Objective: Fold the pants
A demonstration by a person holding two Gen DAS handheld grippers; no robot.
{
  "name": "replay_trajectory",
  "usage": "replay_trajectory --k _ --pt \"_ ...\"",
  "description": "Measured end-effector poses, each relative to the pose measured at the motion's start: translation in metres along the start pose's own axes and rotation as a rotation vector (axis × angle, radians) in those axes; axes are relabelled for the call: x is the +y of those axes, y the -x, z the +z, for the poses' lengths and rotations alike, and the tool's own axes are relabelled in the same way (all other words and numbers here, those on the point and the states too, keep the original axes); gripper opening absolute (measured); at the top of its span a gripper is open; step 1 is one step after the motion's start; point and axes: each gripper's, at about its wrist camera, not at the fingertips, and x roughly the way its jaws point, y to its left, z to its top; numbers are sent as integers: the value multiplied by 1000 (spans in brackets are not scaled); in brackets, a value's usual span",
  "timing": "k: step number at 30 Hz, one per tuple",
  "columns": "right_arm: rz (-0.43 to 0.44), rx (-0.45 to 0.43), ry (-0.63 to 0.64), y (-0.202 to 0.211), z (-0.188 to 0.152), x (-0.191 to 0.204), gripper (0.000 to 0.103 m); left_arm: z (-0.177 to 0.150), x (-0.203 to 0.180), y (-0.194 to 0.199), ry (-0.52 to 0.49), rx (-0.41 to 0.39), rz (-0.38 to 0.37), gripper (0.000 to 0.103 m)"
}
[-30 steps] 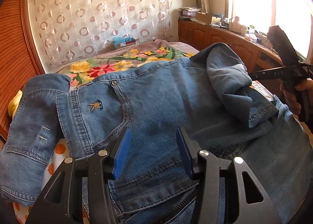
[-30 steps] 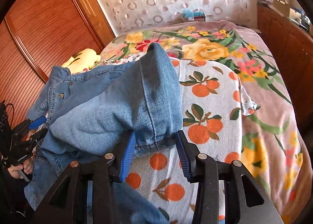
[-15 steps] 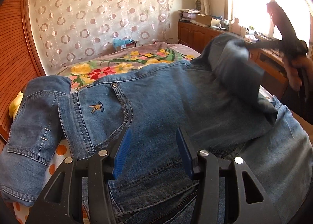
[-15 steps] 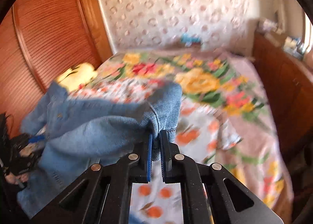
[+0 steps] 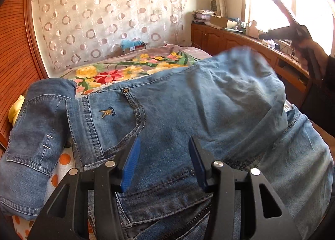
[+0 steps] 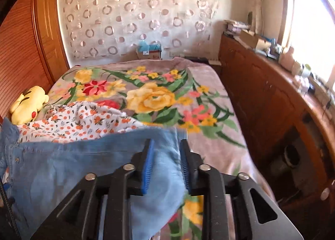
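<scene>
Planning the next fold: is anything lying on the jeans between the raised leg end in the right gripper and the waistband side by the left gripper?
Nothing visible does. The right gripper, its jaws just opening, has the leg end between its pads. The jeans lie bare from there to the waistband by the open left gripper.

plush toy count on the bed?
1: a yellow plush toy at the left edge of the bed, against the wooden wall, beyond the jeans. Others could be hidden under the jeans or the orange-print sheet.

Jeans (image 5: 188, 114) lie on the bed (image 6: 209, 84), plush toy (image 6: 29, 103) left.
</scene>
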Motion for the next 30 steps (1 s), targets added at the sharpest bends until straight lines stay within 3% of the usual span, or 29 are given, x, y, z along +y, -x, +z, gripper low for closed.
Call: replay_trajectory --k 9,15,18,24,30 --pt "183 154 -128 -30 -85 -29 37 -1 -6 0 -25 3 14 49" --pt "297 139 -303 -27 -96 -65 40 -1 -7 -2 -42 13 29 49" --pt "322 123 -331 -17 -110 -64 41 -1 -8 -1 -50 13 39 49" --pt "347 111 -269 5 -133 -46 41 -1 -8 -1 -52 11 40 49" --pt "249 96 -69 14 -145 -21 41 -2 -9 0 -54 5 38 49"
